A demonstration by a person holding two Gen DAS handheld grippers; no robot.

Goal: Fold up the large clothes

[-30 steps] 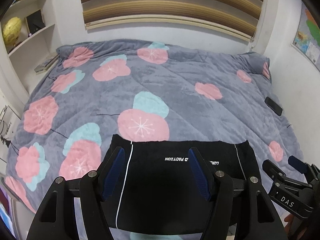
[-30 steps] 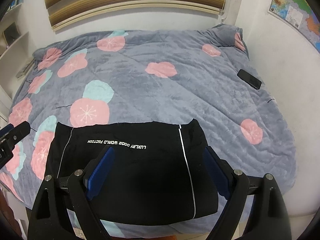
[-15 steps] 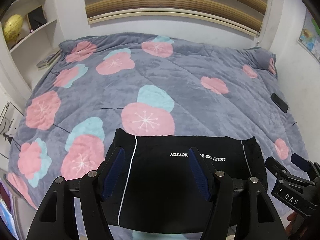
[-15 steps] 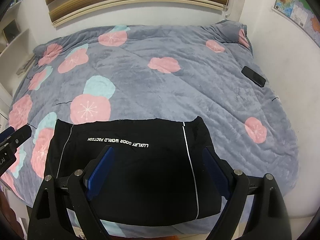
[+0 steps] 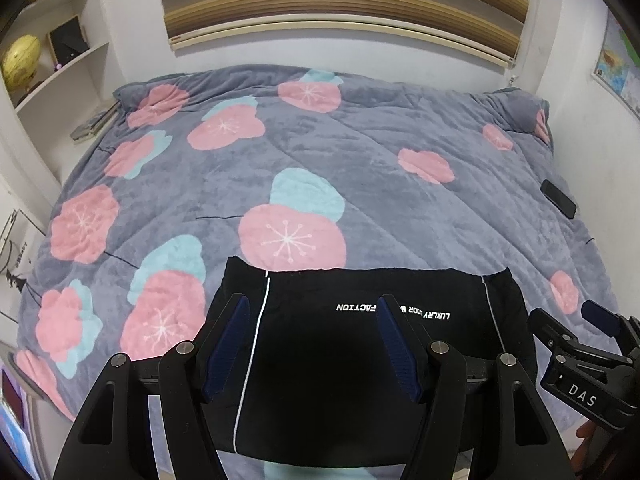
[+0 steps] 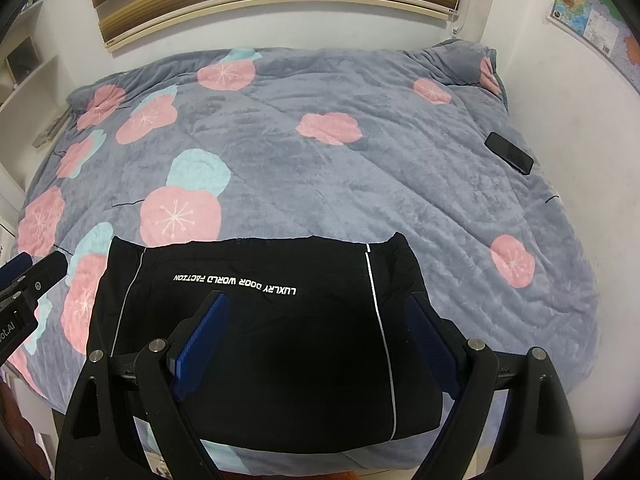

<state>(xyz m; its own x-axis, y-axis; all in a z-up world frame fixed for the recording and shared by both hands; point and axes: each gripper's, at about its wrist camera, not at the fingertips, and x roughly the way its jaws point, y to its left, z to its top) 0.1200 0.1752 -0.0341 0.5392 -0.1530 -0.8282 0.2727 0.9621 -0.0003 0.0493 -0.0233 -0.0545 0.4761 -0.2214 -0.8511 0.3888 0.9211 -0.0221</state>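
**Black folded garment sitting at the near edge of the bed, both grippers spread above it**

Black fabric with thin white side stripes and upside-down white lettering: that's the folded black garment (image 5: 360,360) lying flat as a squarish block on the grey plush blanket with pink and teal flowers (image 5: 360,152). It sits right at the near edge of the bed, roughly centred along that edge, and its near hem comes close to where the blanket drops off. Its far edge is a fairly straight line, just touching the big pink flower print behind it.

The left gripper (image 5: 312,344) hovers over the left half of the garment, its blue-padded fingers (image 5: 228,344) spread wide with nothing between them. The right gripper (image 6: 320,344) does the same over the right half, fingers set wide apart and empty. In the left view you can see the right one off beyond the garment's right edge, apart from the cloth.

Loads of open blanket beyond the garment, all the way to the wall under the striped brown and beige window blind (image 5: 340,4). The only thing out there is a black phone (image 6: 509,153) lying near the right edge of the bed, well apart from the garment. White shelves (image 5: 60,76) run along the left side of the bed, a white wall with a map poster (image 6: 592,20) along the right.
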